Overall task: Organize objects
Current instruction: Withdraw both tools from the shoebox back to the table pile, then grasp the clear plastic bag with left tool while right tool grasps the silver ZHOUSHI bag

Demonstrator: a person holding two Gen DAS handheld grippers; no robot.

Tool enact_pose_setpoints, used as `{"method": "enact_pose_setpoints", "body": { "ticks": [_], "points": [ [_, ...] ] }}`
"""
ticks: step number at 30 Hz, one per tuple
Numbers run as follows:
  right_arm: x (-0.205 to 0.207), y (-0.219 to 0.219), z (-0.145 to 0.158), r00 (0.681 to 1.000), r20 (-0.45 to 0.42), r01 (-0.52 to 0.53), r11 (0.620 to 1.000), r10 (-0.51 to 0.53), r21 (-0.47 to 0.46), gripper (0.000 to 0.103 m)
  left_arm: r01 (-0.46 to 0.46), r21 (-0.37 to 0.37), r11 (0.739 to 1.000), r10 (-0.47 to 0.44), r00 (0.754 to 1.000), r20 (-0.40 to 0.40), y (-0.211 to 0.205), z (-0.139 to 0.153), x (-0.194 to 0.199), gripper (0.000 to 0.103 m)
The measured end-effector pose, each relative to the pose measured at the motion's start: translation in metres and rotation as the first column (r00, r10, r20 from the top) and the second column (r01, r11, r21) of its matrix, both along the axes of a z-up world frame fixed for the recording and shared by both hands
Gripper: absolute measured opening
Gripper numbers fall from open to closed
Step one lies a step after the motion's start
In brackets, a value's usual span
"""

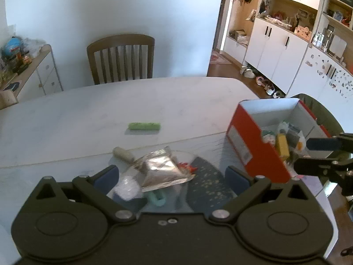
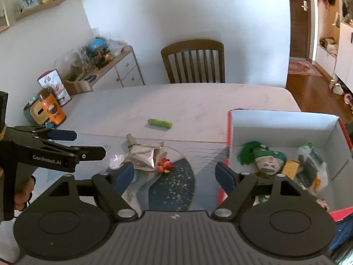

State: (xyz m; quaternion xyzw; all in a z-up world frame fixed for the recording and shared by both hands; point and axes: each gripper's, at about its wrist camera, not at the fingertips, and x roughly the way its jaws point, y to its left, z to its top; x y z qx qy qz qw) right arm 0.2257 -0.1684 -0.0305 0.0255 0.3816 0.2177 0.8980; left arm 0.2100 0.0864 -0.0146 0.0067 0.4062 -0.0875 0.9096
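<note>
Left gripper (image 1: 172, 176) fingers (image 1: 108, 174) wide (empty) above silver pouch (image 1: 162, 169)

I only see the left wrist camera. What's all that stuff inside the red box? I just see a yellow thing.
Observer: The right wrist view looks down into the red box. A plush doll with green hair lies beside the yellow block.
Operator: Is anything on the table way off to my left?
Observer: Yes, an orange can stands near the left edge of the table, outside your picture.
Operator: Who's holding my gripper?
Observer: A hand grips the handle of the left gripper; its jaws are open.
</note>
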Motion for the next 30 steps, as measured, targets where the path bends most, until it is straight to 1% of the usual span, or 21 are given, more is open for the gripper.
{"method": "enact_pose_setpoints", "body": {
  "ticks": [7, 13, 17, 21, 24, 26, 30],
  "points": [
    [0.011, 0.035, -0.015, 0.999, -0.038, -0.038, 0.998, 0.036, -0.045, 0.081, -0.016, -0.004, 1.0, 0.016, 1.0, 0.005, 0.033, -0.022, -0.001, 0.102],
    [0.033, 0.064, -0.03, 0.995, -0.085, -0.054, 0.997, 0.049, -0.054, 0.081, -0.017, 0.014, 1.0, 0.017, 1.0, -0.004, 0.053, -0.046, 0.005, 0.102],
    [0.049, 0.081, -0.042, 0.992, -0.116, -0.058, 0.996, 0.051, -0.06, 0.081, -0.025, 0.006, 1.0, 0.025, 0.999, -0.021, 0.066, -0.065, 0.011, 0.102],
    [0.064, 0.096, -0.056, 0.988, -0.143, -0.069, 0.995, 0.059, -0.072, 0.081, -0.031, -0.01, 0.999, 0.031, 0.999, -0.03, 0.076, -0.08, 0.018, 0.102],
    [0.075, 0.105, -0.07, 0.984, -0.168, -0.069, 0.993, 0.052, -0.095, 0.081, -0.036, 0.001, 0.999, 0.036, 0.998, -0.042, 0.081, -0.093, 0.026, 0.102],
    [0.081, 0.111, -0.079, 0.981, -0.19, -0.066, 0.994, 0.047, -0.091, 0.081, -0.04, -0.001, 0.999, 0.04, 0.998, -0.052, 0.083, -0.1, 0.03, 0.102],
    [0.093, 0.125, -0.087, 0.98, -0.193, -0.062, 0.994, 0.043, -0.093, 0.081, -0.041, -0.004, 0.999, 0.041, 0.998, -0.055, 0.085, -0.108, 0.036, 0.102]
  ]
}}
